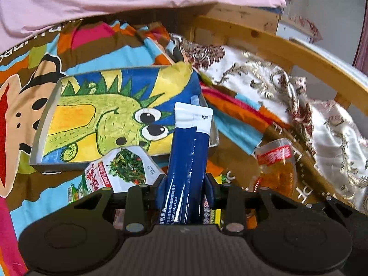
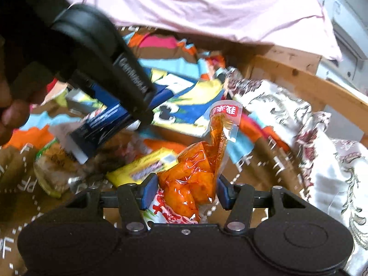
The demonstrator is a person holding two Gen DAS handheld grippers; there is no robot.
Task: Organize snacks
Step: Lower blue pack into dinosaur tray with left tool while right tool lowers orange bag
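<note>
Left gripper (image 1: 185, 184) is clamped on a blue stick pouch (image 1: 189, 151), both pads pressed on its sides; the pouch's white-sealed end points up toward the box. Right gripper (image 2: 187, 189) is clamped on an orange snack pack (image 2: 195, 177) with clear film and a red label at the top end.

The shallow box (image 1: 43, 124) with the green cartoon-creature liner sits on the colourful bedspread (image 1: 25, 87), just ahead of the left gripper. 1 white snack packet printed with greens (image 1: 125, 168) lies against the box's near edge, partly over it.

In the right wrist view a yellow snack bar (image 2: 140, 169) lies on the bedspread just left of the right gripper, and a green-edged packet (image 2: 49, 172) sits further left, blurred. A pink sheet (image 2: 207, 7) hangs across the top. A wooden bed rail (image 1: 296, 53) and a patterned white quilt (image 1: 322, 126) are on the right.
</note>
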